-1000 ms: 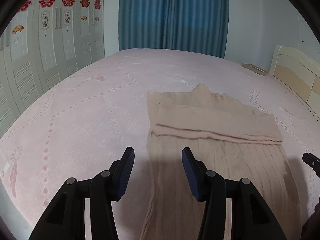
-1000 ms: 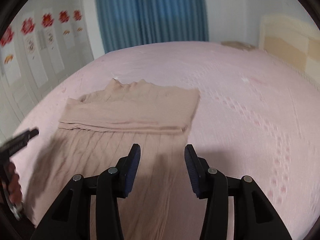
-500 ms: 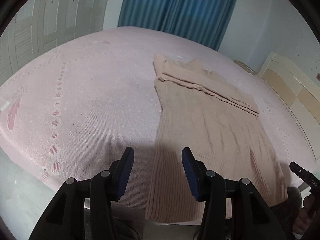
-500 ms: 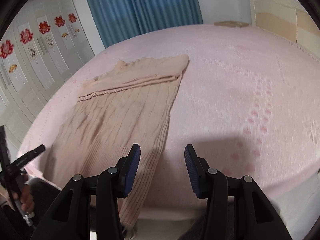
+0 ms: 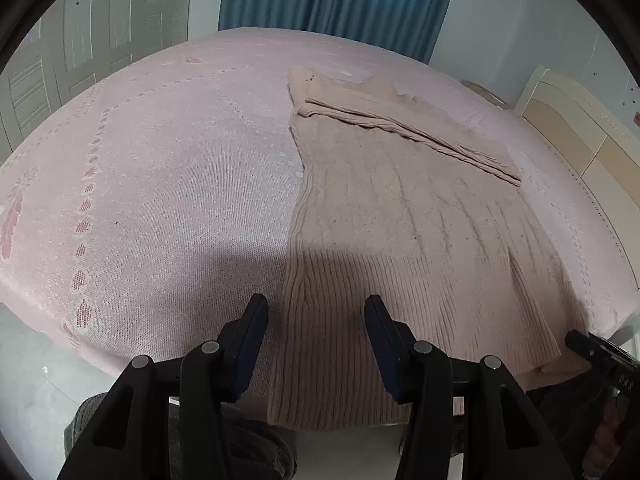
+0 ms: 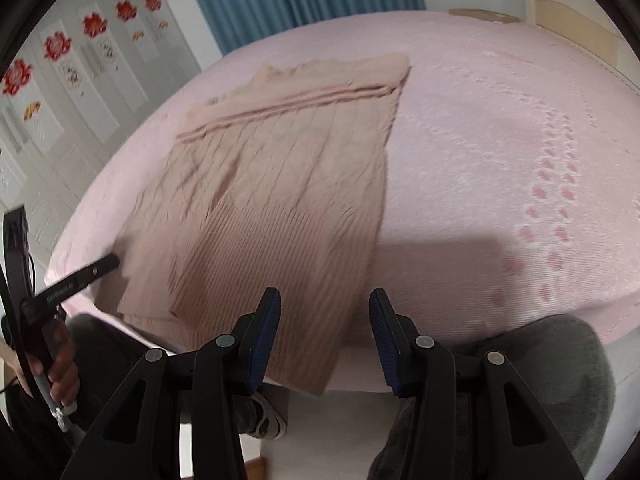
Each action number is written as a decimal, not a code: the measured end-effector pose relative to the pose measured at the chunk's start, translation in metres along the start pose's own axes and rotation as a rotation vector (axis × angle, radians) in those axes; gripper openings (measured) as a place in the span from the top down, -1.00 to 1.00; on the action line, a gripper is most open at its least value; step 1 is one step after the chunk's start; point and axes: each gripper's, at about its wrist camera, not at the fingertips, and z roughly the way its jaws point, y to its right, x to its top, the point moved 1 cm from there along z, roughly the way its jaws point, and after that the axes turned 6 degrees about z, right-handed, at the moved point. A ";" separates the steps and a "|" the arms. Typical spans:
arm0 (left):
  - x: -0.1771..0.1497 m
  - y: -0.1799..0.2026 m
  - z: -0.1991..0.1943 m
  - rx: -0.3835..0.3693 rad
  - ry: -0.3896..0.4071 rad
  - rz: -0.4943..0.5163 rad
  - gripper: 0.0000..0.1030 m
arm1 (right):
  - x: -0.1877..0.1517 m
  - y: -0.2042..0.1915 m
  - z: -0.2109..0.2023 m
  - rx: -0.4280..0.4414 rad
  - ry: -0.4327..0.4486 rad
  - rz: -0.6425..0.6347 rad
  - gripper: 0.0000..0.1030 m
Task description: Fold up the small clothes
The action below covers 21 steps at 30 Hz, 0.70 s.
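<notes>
Left wrist view: both claws, left claw (image 5: 316,340) and right claw (image 6: 325,334), spread wide and empty just above the beige ribbed knit sweater (image 5: 400,232) hem corners; pinch both layers at each corner before lifting forward.

Both claws have drawn back toward the near edge of the pink patterned bed (image 5: 168,184) over the last second. The left claw (image 5: 316,340), previously above the middle of the beige ribbed knit garment (image 5: 392,216), is now positioned over the garment's ribbed hem, which overhangs the bed edge. The right claw (image 6: 324,336) has retreated likewise, from over the garment body to its near right corner at the hem. Grey floor (image 5: 36,368) and the person's dark-trousered legs (image 6: 532,396) have entered both views. The wardrobe doors with red flower decals (image 6: 56,46) have shifted toward the frame edges.
</notes>
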 end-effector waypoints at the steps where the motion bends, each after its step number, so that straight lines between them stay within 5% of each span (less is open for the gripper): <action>1: 0.000 0.004 0.002 0.017 0.003 0.017 0.07 | -0.001 -0.004 0.001 -0.021 0.008 -0.024 0.11; 4: -0.002 0.012 0.002 0.058 0.019 0.060 0.26 | -0.003 -0.012 0.006 -0.069 0.020 -0.084 0.12; 6: -0.001 0.017 0.002 0.085 0.034 0.086 0.73 | -0.004 -0.017 0.007 -0.110 0.037 -0.123 0.30; 7: -0.001 0.019 0.003 0.082 0.040 0.097 0.80 | -0.005 -0.019 0.006 -0.096 0.035 -0.136 0.57; 8: 0.000 0.019 0.001 0.090 0.048 0.102 0.81 | -0.005 -0.018 0.006 -0.083 0.035 -0.135 0.86; 16: 0.003 -0.012 -0.009 0.033 0.066 -0.021 0.83 | 0.007 0.027 -0.022 0.028 0.101 0.063 0.91; 21: -0.001 -0.016 -0.009 0.038 0.065 -0.011 0.86 | 0.010 0.038 -0.017 0.031 0.075 0.114 0.91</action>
